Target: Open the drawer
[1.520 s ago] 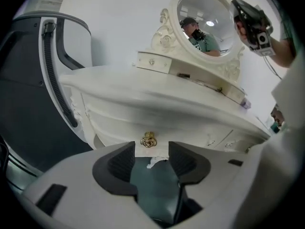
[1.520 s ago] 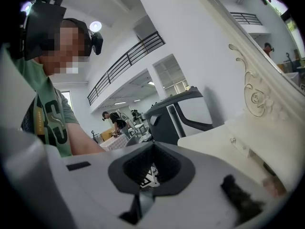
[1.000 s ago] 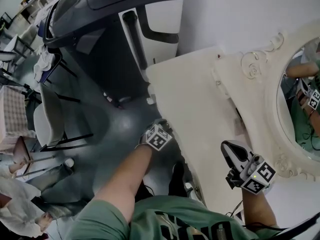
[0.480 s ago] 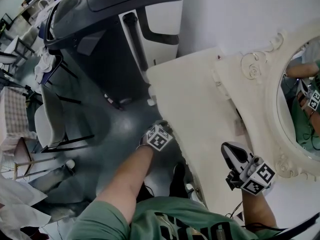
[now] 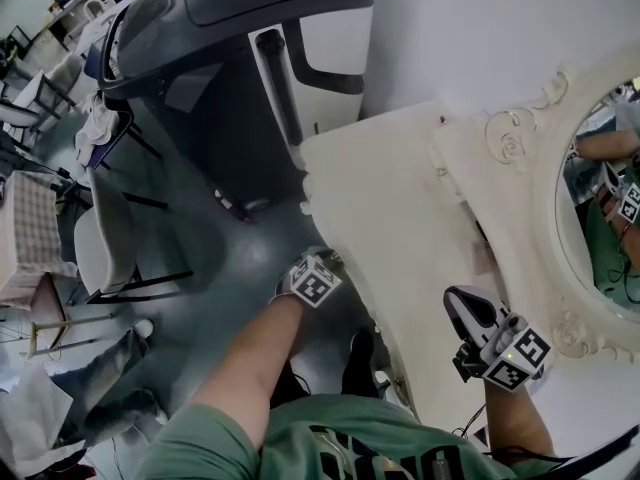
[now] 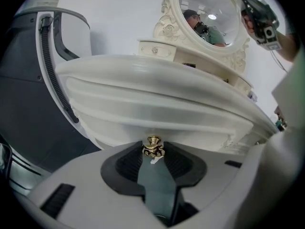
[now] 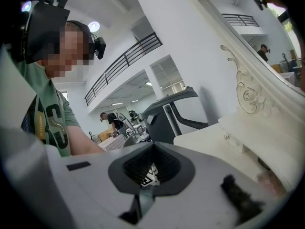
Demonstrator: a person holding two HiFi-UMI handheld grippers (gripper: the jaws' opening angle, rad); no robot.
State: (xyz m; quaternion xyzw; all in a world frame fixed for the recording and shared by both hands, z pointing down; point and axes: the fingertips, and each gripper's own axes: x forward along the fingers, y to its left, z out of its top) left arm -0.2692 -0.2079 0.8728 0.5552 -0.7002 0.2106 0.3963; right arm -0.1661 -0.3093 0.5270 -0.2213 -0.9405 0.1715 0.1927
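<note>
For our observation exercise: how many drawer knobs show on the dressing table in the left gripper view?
2. A brass knob on the curved front drawer; a small knob on the little drawer beside the mirror. Others may be hidden.

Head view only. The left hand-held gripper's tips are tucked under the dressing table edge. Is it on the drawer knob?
Observer: Yes. The left gripper view shows a gold knob on the drawer front, between the left hand-held gripper's pads. Its jaws have just been closing and now touch the knob on both sides.
Operator: Right one's jaws?
Observer: The right gripper view shows the right hand-held gripper open, with nothing between its jaws.
</note>
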